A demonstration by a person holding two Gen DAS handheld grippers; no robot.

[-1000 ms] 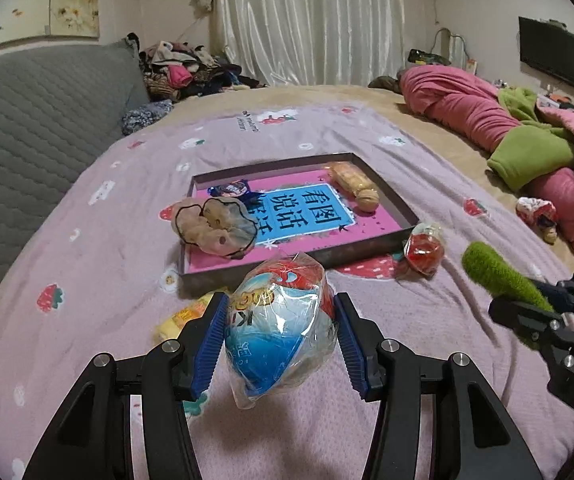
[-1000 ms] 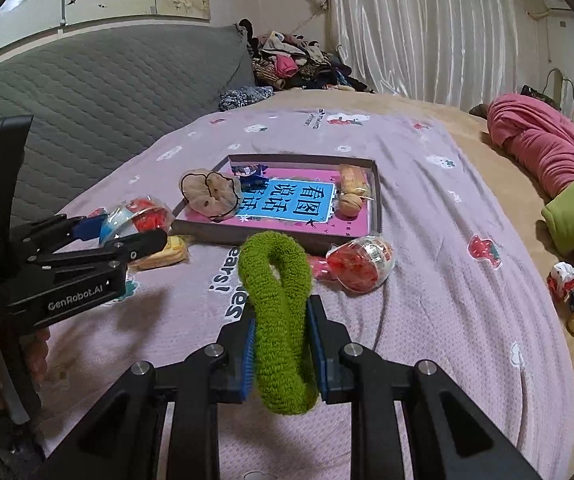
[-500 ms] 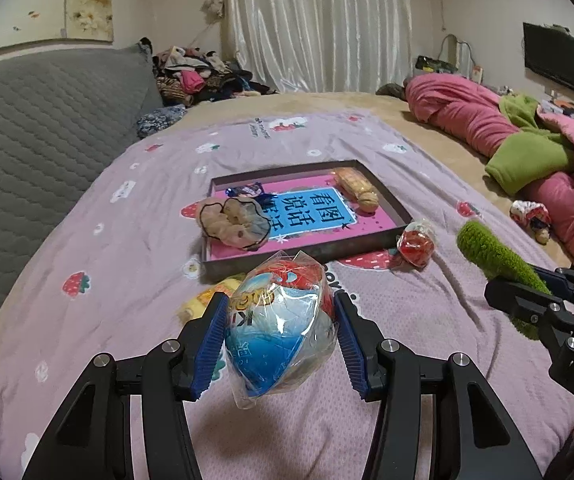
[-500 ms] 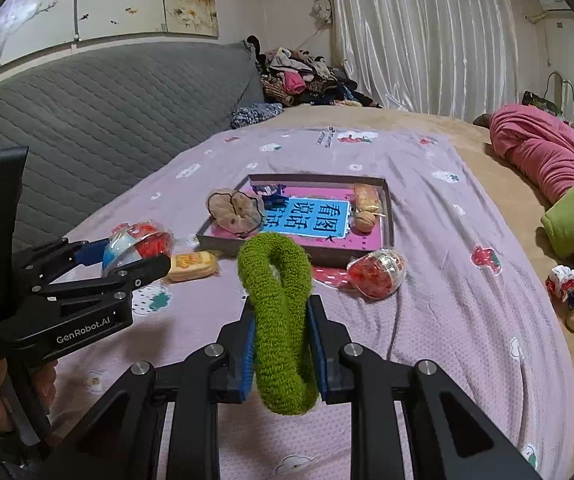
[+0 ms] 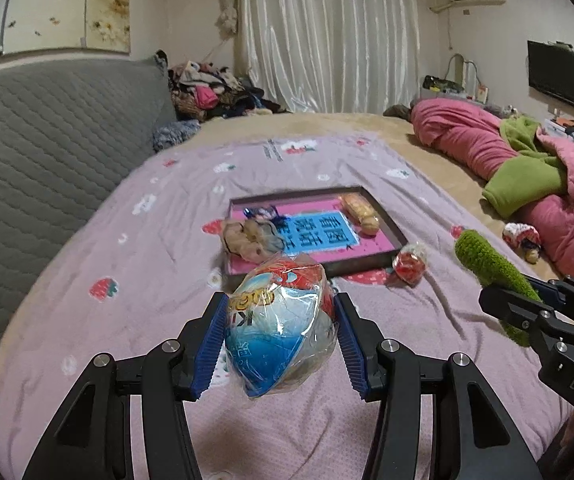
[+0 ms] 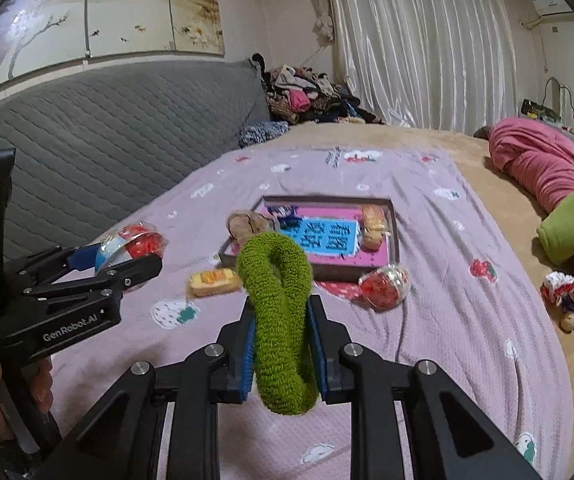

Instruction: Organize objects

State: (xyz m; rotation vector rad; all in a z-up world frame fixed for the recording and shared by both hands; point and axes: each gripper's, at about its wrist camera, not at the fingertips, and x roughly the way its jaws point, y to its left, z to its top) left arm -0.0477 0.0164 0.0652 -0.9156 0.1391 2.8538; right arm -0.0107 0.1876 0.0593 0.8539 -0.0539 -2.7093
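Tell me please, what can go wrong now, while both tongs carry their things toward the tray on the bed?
1. The left tongs hold the plastic-wrapped toy by slippery, crinkled film; it might slide out before the tray.
2. The green scrunchie in the right tongs is soft and hangs below the pads; it could snag on the tray's rim.
3. The tray is already crowded near its front left corner by the beige scrunchie, so a new item may land on it.

tray (image 6: 393, 236) sat mid-bed on blanket (image 6: 467, 320) | scrunchie (image 6: 247, 225) on its near-left rim | bread (image 6: 373, 221) inside, right | capsule (image 6: 385, 285) before right corner | snack (image 6: 213, 282) before left corner
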